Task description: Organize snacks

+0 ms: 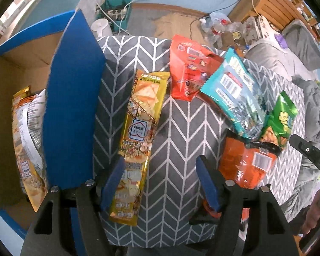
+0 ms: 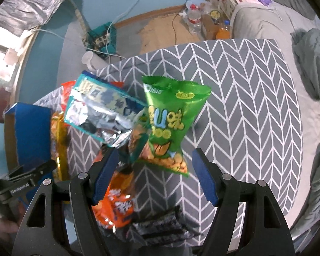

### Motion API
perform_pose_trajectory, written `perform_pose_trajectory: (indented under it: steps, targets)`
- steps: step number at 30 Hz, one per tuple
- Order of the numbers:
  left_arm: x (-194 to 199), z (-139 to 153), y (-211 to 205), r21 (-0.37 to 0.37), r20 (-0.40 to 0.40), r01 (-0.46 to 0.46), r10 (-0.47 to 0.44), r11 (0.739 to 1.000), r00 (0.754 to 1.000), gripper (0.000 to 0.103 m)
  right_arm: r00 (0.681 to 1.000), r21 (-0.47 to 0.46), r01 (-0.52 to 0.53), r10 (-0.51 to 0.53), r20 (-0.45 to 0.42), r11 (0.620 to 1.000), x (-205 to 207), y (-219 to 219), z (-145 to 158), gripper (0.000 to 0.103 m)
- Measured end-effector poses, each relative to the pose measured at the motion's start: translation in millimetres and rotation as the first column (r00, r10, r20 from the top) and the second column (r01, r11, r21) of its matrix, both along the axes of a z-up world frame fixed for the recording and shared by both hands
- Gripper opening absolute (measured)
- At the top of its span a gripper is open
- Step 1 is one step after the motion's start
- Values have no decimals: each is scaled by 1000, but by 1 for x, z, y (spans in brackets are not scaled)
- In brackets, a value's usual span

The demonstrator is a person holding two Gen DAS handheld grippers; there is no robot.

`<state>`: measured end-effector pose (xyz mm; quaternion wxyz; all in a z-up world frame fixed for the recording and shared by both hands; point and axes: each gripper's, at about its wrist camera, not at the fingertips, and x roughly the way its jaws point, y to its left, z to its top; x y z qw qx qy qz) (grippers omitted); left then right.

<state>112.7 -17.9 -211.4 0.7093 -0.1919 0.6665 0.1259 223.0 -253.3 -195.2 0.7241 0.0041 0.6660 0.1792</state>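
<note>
1. Risk at the left gripper [image 1: 160, 181]: jaws spread wide and gripping nothing, left blue pad lying over the edge of the long yellow snack pack [image 1: 138, 136], right pad over bare surface [image 1: 177, 128]. Closing from here could catch only the pack's edge and let the slick foil slide out.
2. Second risk: the blue flap of the cardboard box [image 1: 72, 98] stands just left of the yellow pack; a careless lift could knock the pack against the flap rather than over it.
3. Right gripper [image 2: 155, 175]: also spread, empty, jaws straddling the lower end of the green snack bag [image 2: 170, 123], pads apparently not pressing on it.
4. Risk there: the teal packet [image 2: 104, 111] and orange bag [image 2: 115, 204] crowd in on the box side of the green bag, so a closing left pad could snag a neighbour too.
5. One yellow pack [image 1: 25, 149] already inside the box; the rest lie right of it on the surface.
</note>
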Motion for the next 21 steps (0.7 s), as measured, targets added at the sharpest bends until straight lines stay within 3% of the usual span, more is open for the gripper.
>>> perform_pose_trajectory:
  steps: [14, 21]
  targets:
    - [1, -26, 2, 57, -26, -36, 37, 998, 999, 72, 1000, -48, -17, 16, -21, 999, 16, 11, -51, 72]
    - [14, -42, 4, 107, -56, -1, 7, 994, 998, 72, 999, -58, -28, 27, -22, 998, 18, 19, -63, 70]
